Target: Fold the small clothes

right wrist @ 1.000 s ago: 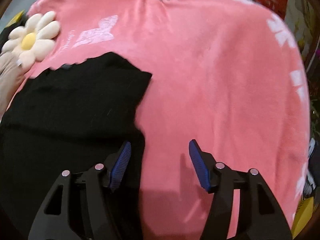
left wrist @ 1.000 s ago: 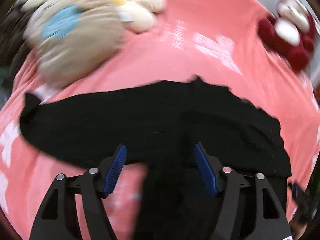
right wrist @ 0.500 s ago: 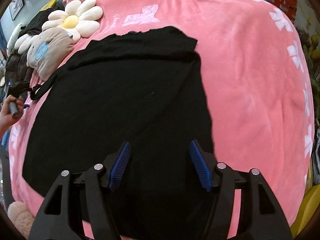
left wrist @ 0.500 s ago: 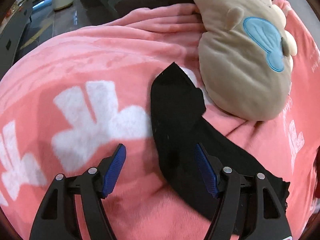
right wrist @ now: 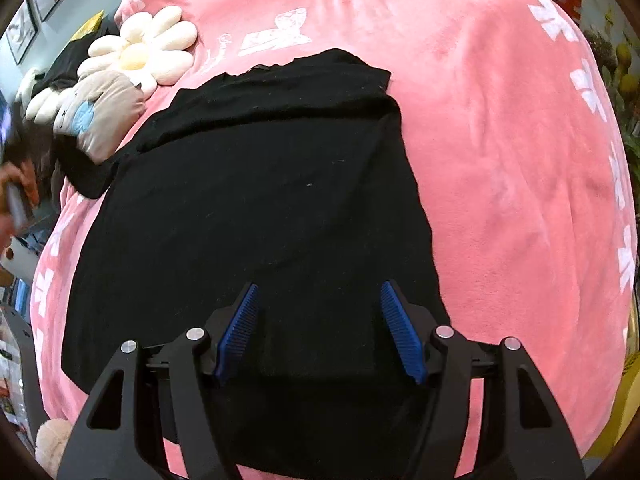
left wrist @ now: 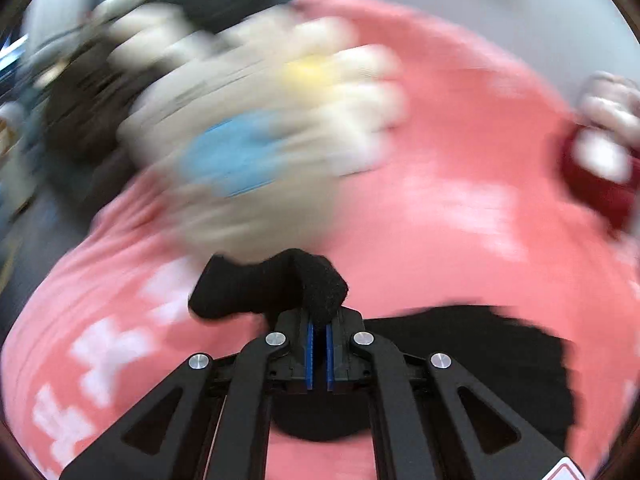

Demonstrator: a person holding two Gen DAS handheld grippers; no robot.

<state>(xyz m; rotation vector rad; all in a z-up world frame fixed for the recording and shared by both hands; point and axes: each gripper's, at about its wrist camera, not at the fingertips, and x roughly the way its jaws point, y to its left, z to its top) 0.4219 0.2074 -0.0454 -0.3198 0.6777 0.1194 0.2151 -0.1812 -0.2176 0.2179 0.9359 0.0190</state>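
A black garment [right wrist: 260,208] lies spread on a pink blanket [right wrist: 500,160], its far edge folded over. My right gripper [right wrist: 318,336] is open and hovers over the garment's near part. In the left wrist view my left gripper [left wrist: 318,354] is shut on the garment's black sleeve [left wrist: 264,288], which bunches up in front of the jaws; the rest of the garment [left wrist: 480,344] trails to the right. The left wrist view is motion-blurred.
A beige plush with a blue patch [right wrist: 100,116] and a daisy cushion [right wrist: 140,52] lie at the garment's far left. A red and white plush [left wrist: 600,160] sits at the far right. The blanket [left wrist: 440,208] has white prints.
My left gripper has shut on the sleeve end and swung with it toward the garment. My right gripper stays open over the garment, hardly moved in the last half second.
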